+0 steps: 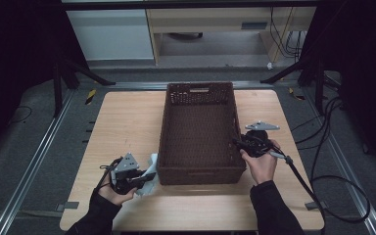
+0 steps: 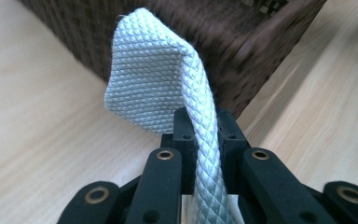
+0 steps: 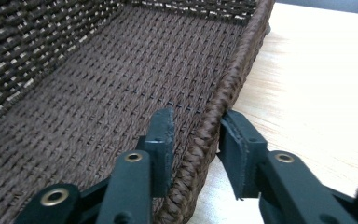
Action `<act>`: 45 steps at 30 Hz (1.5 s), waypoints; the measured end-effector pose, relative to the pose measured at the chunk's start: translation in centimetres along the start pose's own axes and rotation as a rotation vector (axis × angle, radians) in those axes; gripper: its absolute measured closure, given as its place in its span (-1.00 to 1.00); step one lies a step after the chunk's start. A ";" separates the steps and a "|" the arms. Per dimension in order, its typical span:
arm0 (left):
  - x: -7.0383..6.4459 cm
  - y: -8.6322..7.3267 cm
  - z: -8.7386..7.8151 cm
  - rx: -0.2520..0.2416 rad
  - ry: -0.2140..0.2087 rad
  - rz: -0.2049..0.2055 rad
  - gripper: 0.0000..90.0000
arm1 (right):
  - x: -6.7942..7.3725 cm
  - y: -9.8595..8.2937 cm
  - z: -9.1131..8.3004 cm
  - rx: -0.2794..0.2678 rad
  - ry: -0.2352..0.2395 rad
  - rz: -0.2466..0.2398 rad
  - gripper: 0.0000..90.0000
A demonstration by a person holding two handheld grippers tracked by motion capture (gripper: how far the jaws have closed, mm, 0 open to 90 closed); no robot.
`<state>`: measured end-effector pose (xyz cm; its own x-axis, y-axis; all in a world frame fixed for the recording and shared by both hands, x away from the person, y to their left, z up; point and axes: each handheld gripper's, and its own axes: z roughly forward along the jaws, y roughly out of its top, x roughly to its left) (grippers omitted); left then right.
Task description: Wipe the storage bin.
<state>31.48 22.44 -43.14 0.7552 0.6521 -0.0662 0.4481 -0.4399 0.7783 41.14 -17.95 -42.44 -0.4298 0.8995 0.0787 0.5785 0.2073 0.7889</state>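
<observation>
Your left gripper sits at the near left of the wooden table, its jaws pressed onto a white quilted cloth. In the left gripper view the cloth rises as a narrow band between the jaws, then fans into a folded flap in front of the basket's blurred outer wall. In the high view the cloth lies just beside the near left corner of the basket, mostly covered by the gripper and your hand.

Your right gripper straddles the basket's right rim. One jaw is inside the basket and one outside. The jaws stand partly spread, with the braided rim between them; whether the pads press the rim is hard to tell.

Count: two grippers, one cloth, one dark brown woven basket. The basket stands at the table's centre, lengthwise away from you, with a handle slot in its far wall.
</observation>
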 end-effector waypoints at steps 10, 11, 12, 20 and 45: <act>-0.1 -0.9 1.2 0.053 -0.013 -0.009 0.81 | -0.3 0.2 -1.0 -0.025 0.010 0.002 0.29; -0.1 -1.0 1.4 0.062 -0.014 -0.012 0.81 | -0.3 0.2 -0.9 -0.024 0.012 0.000 0.29; 0.0 -1.1 1.5 0.069 -0.016 -0.012 0.81 | -0.3 0.2 -0.9 -0.023 0.014 -0.001 0.29; -0.5 0.7 -1.3 -0.027 -0.013 0.000 0.81 | -0.6 0.4 -1.4 -0.043 0.011 0.003 0.27; 0.6 -2.8 4.0 0.172 -0.026 -0.051 0.81 | -1.3 0.3 -2.0 -0.058 0.010 0.026 0.24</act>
<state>32.62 21.60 -47.93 0.7409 0.6607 -0.1206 0.5593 -0.5075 0.6554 40.50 -19.83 -41.14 -0.4223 0.9003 0.1057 0.5487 0.1611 0.8204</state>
